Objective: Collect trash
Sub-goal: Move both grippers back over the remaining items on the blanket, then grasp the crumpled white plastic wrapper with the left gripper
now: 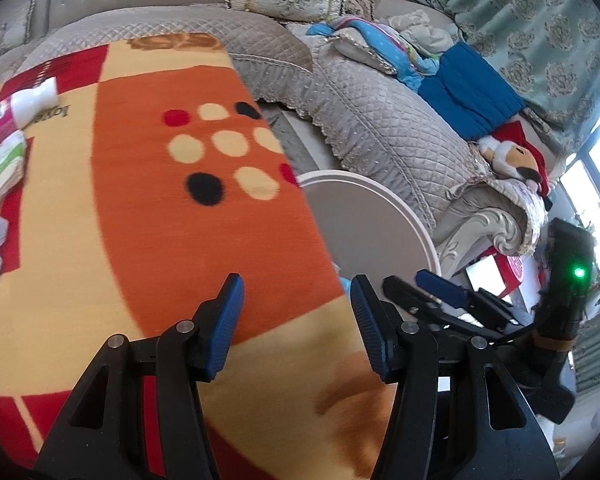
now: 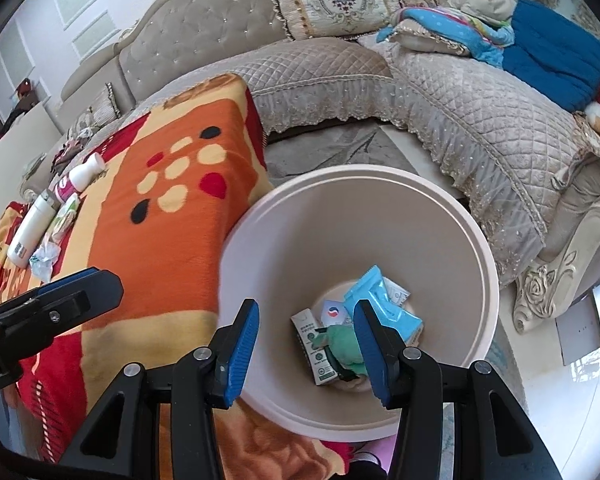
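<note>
Both tongs spread w/ nothing between the pads. Left gripper (image 1: 296,320) hangs over the orange blanket (image 1: 172,240) near its edge, pointing down at an angle. Right gripper (image 2: 306,340) hangs over the bin (image 2: 440,208), which sits on the floor just beside the blanket's edge, sofa (image 2: 460,112) behind it.

Inside the bin, at the bottom: blue packet (image 2: 384,300), small green-print carton (image 2: 316,344), a white lid w/ red-blue mark (image 2: 333,312), something green (image 2: 346,344), can't tell what.

Trash left on the blanket, far side, well apart from both grippers: white bottle w/ pink label (image 2: 80,178), white tube (image 2: 30,236) beside it, green-white packet (image 2: 64,220) btw them, crumpled clear wrapper (image 2: 44,258) near the tube's end. In left view the bottle, packet & wrapper sit at the frame's left edge.
</note>
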Available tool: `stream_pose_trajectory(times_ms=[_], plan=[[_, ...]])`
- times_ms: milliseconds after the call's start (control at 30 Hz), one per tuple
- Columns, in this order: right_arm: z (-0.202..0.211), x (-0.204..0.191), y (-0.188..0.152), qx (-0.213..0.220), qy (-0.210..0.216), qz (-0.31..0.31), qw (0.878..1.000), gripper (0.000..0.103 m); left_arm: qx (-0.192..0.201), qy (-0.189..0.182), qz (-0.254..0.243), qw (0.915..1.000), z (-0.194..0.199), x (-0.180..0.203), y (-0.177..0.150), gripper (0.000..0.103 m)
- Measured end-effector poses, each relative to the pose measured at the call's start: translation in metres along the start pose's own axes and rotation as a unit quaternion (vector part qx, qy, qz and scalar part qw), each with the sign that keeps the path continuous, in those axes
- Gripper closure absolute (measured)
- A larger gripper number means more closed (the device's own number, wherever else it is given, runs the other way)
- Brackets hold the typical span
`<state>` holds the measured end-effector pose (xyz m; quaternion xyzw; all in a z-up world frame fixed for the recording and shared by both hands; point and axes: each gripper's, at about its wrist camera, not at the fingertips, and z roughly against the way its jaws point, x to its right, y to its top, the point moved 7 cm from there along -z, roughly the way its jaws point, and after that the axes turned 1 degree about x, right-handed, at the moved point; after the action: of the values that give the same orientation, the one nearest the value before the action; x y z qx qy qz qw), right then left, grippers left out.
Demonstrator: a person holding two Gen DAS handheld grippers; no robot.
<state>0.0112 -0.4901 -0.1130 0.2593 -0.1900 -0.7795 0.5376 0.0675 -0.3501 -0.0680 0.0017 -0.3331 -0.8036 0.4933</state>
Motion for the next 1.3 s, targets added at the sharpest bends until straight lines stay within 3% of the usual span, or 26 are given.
stream_pose_trajectory(times_ms=[200,300,400,633,800,1033,1300], plan=[[0.01,-0.028,0.011,0.014,0.014,0.017,1.0,0.054,0.015,0.019,0.018,0.9995,0.023,-0.035,-0.001,0.049],[0.011,-0.049,0.015,0.018,0.024,0.033,0.999,0.045,0.024,0.035,0.035,0.9985,0.038,-0.06,-0.001,0.049],[0.008,-0.074,0.015,0.016,0.039,0.051,0.998,0.044,0.033,0.053,0.054,0.9966,0.053,-0.09,-0.003,0.049],[-0.006,-0.118,0.01,0.001,0.065,0.079,0.995,0.044,0.052,0.109,0.106,0.9871,0.084,-0.166,-0.009,0.049],[-0.016,-0.146,0.007,-0.011,0.077,0.101,0.992,0.044,0.063,0.144,0.125,0.9797,0.093,-0.199,-0.009,0.049],[-0.026,-0.169,0.002,-0.024,0.085,0.121,0.989,0.044,0.06,0.161,0.135,0.9759,0.086,-0.22,-0.005,0.049],[-0.034,-0.187,0.006,-0.029,0.092,0.13,0.987,0.043,0.05,0.156,0.143,0.9761,0.07,-0.227,0.002,0.049]])
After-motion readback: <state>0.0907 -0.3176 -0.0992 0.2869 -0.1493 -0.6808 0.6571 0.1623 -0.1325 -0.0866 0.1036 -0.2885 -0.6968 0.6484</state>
